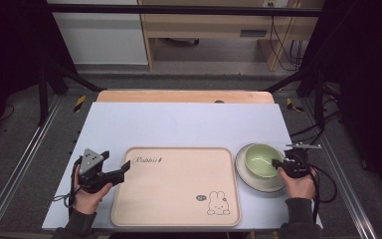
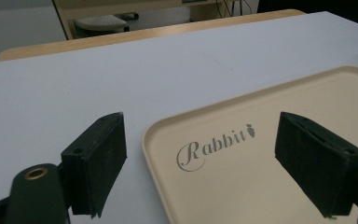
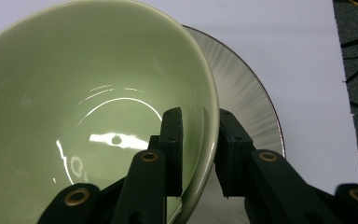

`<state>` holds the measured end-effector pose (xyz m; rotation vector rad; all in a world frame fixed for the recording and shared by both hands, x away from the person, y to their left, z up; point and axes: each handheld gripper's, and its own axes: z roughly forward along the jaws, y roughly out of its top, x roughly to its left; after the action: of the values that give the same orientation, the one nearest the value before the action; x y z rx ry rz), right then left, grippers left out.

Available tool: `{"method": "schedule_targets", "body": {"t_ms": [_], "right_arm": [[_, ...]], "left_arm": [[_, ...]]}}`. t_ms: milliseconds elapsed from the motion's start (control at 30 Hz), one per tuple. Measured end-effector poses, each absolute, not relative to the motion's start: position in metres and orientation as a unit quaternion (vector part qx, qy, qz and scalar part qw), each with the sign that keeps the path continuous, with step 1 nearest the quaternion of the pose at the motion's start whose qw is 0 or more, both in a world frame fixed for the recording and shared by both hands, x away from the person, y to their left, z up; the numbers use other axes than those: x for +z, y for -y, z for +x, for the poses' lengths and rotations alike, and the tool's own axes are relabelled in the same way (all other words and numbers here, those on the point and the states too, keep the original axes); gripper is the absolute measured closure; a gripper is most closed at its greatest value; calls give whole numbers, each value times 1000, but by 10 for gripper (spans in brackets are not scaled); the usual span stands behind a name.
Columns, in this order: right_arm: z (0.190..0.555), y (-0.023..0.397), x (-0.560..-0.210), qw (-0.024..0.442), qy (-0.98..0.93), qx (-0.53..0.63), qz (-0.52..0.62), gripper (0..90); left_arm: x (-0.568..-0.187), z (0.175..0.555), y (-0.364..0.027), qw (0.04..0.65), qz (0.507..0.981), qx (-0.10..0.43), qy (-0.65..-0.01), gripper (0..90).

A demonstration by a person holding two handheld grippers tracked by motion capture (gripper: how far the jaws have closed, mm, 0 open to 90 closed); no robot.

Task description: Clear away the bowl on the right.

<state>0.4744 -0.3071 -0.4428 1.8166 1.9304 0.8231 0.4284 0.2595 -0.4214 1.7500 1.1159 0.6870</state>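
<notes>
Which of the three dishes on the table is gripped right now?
The green bowl: the right hand-held gripper pinches its rim. The plate beneath and the tray are ungripped.

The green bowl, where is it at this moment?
In the high view the green bowl sits on the grey plate, right of the tray; the right gripper clamps its rim.

Right claw (image 1: 280, 163) on green bowl (image 1: 261, 160) rim, plate (image 1: 258, 183) beneath
</notes>
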Motion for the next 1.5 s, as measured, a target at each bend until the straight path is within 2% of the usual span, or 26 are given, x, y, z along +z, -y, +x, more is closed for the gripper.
{"method": "schedule_targets", "body": {"t_ms": [833,1500], "right_arm": [[482,306,-442,145,-665,283,676,827],[482,303,-438,158,-666,284,672,838]], "left_arm": [[-421,428,-260,461,710,278,-454,165],[-421,428,-261,463,709,277,-455,166]]}}
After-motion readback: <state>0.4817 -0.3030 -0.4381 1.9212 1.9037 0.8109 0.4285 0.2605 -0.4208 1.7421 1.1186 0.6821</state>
